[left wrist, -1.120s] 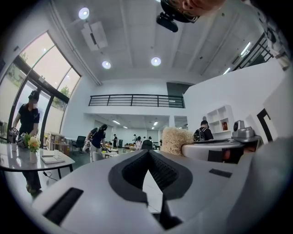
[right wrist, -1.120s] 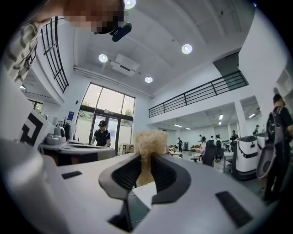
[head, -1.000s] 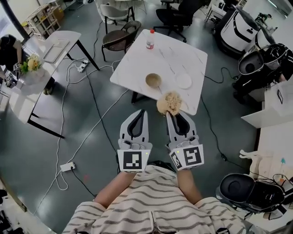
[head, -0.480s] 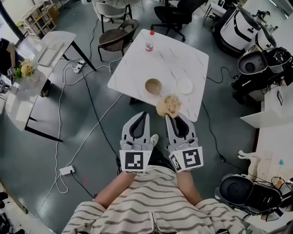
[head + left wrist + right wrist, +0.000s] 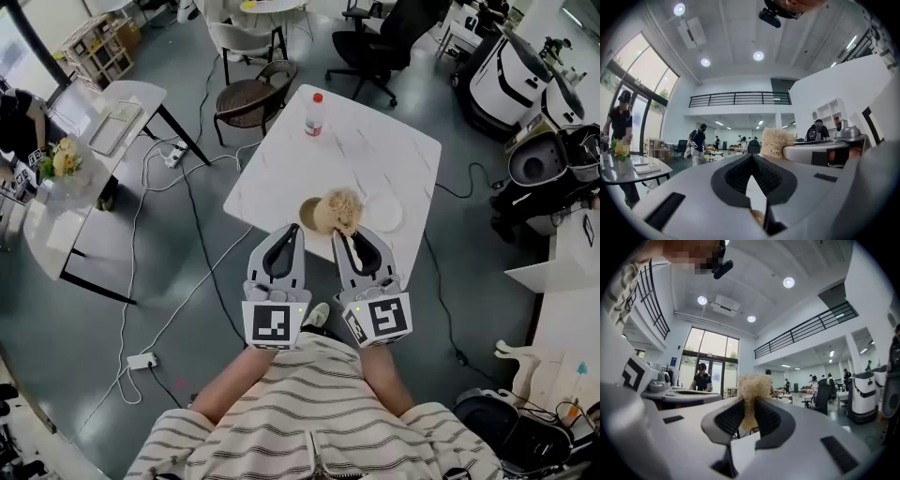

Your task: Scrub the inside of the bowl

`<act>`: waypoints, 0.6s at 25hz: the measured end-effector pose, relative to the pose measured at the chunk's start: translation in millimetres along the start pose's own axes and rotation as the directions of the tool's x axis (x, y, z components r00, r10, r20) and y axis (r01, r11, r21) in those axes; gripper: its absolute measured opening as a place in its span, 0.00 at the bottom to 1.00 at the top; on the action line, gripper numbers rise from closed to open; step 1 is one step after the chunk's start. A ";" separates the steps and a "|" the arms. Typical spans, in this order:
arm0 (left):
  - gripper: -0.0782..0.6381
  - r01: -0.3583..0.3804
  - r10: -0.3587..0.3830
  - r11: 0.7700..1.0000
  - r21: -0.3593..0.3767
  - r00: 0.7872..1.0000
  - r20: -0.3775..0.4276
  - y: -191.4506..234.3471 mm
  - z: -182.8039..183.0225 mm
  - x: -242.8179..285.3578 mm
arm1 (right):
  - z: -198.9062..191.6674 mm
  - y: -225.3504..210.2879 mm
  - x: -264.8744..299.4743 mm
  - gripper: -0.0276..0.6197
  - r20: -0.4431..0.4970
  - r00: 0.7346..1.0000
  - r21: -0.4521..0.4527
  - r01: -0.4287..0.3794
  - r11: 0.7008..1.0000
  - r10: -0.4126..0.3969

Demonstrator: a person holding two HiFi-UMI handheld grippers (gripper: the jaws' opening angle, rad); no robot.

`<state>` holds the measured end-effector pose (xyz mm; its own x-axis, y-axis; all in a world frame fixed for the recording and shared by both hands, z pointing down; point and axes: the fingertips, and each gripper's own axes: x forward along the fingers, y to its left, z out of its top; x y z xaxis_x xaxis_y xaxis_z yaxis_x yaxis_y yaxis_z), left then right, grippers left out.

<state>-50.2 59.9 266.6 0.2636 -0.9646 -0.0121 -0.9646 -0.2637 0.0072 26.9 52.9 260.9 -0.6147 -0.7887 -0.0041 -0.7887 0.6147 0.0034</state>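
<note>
A white table fills the middle of a busy workshop, the bowl close to its near edge, just left of a white plate. The right gripper pinches a straw-coloured scrubber between its 2 narrowed jaws, held out so it overlaps the bowl's right rim, probably to go inside. The left gripper, closed and empty, hovers on the bowl's near side, perhaps to steady it.
</note>
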 end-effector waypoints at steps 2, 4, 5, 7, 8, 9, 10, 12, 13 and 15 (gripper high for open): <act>0.12 -0.010 0.010 1.000 0.003 1.000 -0.001 0.4 3.1 13.4 | 1.6 -13.8 7.8 0.15 0.003 1.000 0.008 -0.006 1.000 0.006; 0.12 -0.022 0.022 1.000 0.011 1.000 -0.001 0.9 4.6 25.6 | 2.0 -25.5 15.8 0.15 0.004 1.000 0.014 -0.017 1.000 0.017; 0.12 -0.029 0.029 0.999 0.014 1.000 0.001 1.0 4.3 31.6 | 1.5 -30.9 20.0 0.15 0.004 1.000 0.017 -0.024 1.000 0.024; 0.12 -0.041 0.041 0.999 0.014 0.999 0.001 -0.1 2.9 42.5 | -0.1 -40.4 26.8 0.15 0.006 0.999 0.020 -0.039 0.999 0.039; 0.12 -0.046 0.046 0.999 0.013 0.999 0.000 -1.0 1.7 46.9 | -0.8 -44.2 28.8 0.15 0.006 0.999 0.020 -0.047 0.999 0.046; 0.12 -0.052 0.052 0.999 0.012 0.999 0.000 -1.6 0.4 50.3 | -1.2 -47.1 30.3 0.15 0.007 0.999 0.020 -0.054 0.998 0.053; 0.12 -0.060 0.060 0.998 0.012 0.998 0.000 -1.6 -0.7 52.7 | -1.4 -49.3 31.9 0.15 0.008 0.998 0.021 -0.060 0.998 0.060; 0.12 -0.075 0.075 0.997 0.007 0.997 0.004 -1.0 -1.2 55.7 | -1.7 -52.8 34.9 0.15 0.013 0.997 0.022 -0.071 0.997 0.070; 0.12 -0.081 0.081 0.997 0.005 0.997 0.005 -1.2 -1.5 57.0 | -2.2 -55.0 35.9 0.15 0.015 0.997 0.023 -0.074 0.997 0.074; 0.12 -0.089 0.089 0.996 0.008 0.996 0.002 -0.8 -4.6 60.3 | -4.1 -59.0 37.5 0.15 0.010 0.997 0.026 -0.079 0.997 0.079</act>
<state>-33.5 1.9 270.5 0.1764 -0.9842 -0.0134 -0.9843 -0.1764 0.0004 50.4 -13.0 264.6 -0.6752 -0.7375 -0.0136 -0.7372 0.6754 -0.0220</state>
